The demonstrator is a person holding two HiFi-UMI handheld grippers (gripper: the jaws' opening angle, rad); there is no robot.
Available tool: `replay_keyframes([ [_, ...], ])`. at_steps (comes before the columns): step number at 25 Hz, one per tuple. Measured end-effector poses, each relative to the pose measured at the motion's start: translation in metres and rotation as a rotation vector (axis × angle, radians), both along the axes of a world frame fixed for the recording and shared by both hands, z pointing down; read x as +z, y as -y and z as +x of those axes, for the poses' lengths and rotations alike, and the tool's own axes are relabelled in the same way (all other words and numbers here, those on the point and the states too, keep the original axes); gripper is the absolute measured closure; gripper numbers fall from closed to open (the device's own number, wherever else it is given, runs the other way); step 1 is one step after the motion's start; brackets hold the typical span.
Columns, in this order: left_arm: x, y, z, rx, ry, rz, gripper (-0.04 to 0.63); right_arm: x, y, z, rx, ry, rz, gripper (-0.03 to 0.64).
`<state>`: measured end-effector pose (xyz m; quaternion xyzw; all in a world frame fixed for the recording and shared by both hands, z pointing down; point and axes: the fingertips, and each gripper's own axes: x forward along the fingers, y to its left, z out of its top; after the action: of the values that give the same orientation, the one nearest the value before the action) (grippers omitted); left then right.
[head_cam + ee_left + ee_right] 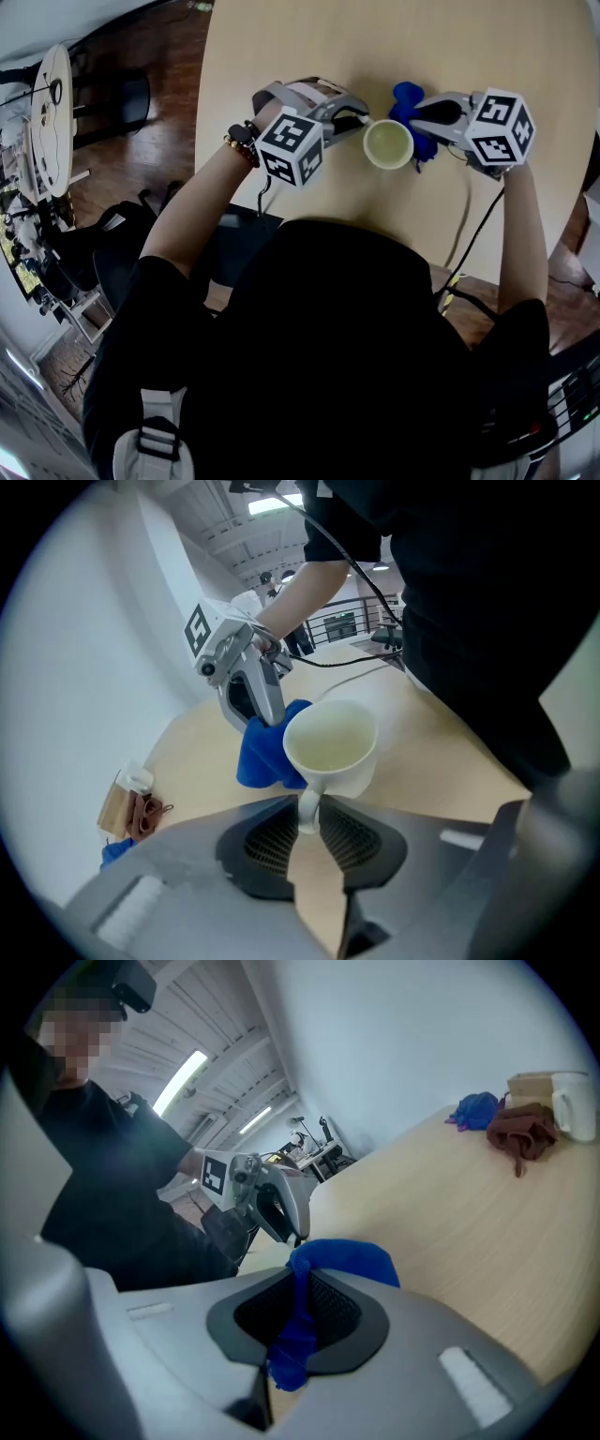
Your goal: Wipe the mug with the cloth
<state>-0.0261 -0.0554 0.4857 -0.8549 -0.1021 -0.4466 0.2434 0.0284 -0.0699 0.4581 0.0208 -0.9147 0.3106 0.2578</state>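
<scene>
A white mug (pixel 388 143) with a pale yellow-green inside stands upright on the light wooden table (pixel 309 37). My left gripper (pixel 359 125) is shut on its handle from the left; in the left gripper view the handle (pixel 308 810) is pinched between the pads. My right gripper (pixel 424 120) comes in from the right, shut on a blue cloth (pixel 409 97). The bunched cloth (pixel 265 753) lies against the mug's (pixel 330 747) far side. In the right gripper view the cloth (pixel 339 1260) is clamped between the pads and hides the mug.
At the table's far end lie a brown rag (pixel 520 1132), a small wooden box (pixel 532 1083), a white object (pixel 574 1102) and a blue scrap (pixel 476 1108). Cables (pixel 466 239) trail off the near table edge. Chairs (pixel 103 253) stand on the wooden floor to the left.
</scene>
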Motion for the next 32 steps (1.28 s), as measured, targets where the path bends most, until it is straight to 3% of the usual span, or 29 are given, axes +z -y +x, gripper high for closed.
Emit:
replay_keyframes([
  [3,0.002,0.002,0.0,-0.006,-0.011,0.0,0.514,0.008,0.001,-0.004,-0.031,0.015,-0.047,0.578],
  [8,0.002,0.0,0.001,-0.04,-0.036,-0.053,0.491,0.034,-0.017,-0.011,-0.122,-0.078,-0.081,0.578],
  [16,-0.003,0.002,0.004,-0.055,-0.049,-0.051,0.485,0.052,-0.029,-0.014,-0.214,-0.192,-0.078,0.578],
  [24,-0.007,-0.002,0.006,-0.027,-0.049,-0.057,0.485,0.002,-0.021,-0.02,-0.201,-0.003,-0.086,0.578],
  [32,-0.013,-0.003,0.007,-0.028,-0.062,-0.062,0.485,-0.017,-0.017,-0.031,-0.301,0.01,-0.063,0.578],
])
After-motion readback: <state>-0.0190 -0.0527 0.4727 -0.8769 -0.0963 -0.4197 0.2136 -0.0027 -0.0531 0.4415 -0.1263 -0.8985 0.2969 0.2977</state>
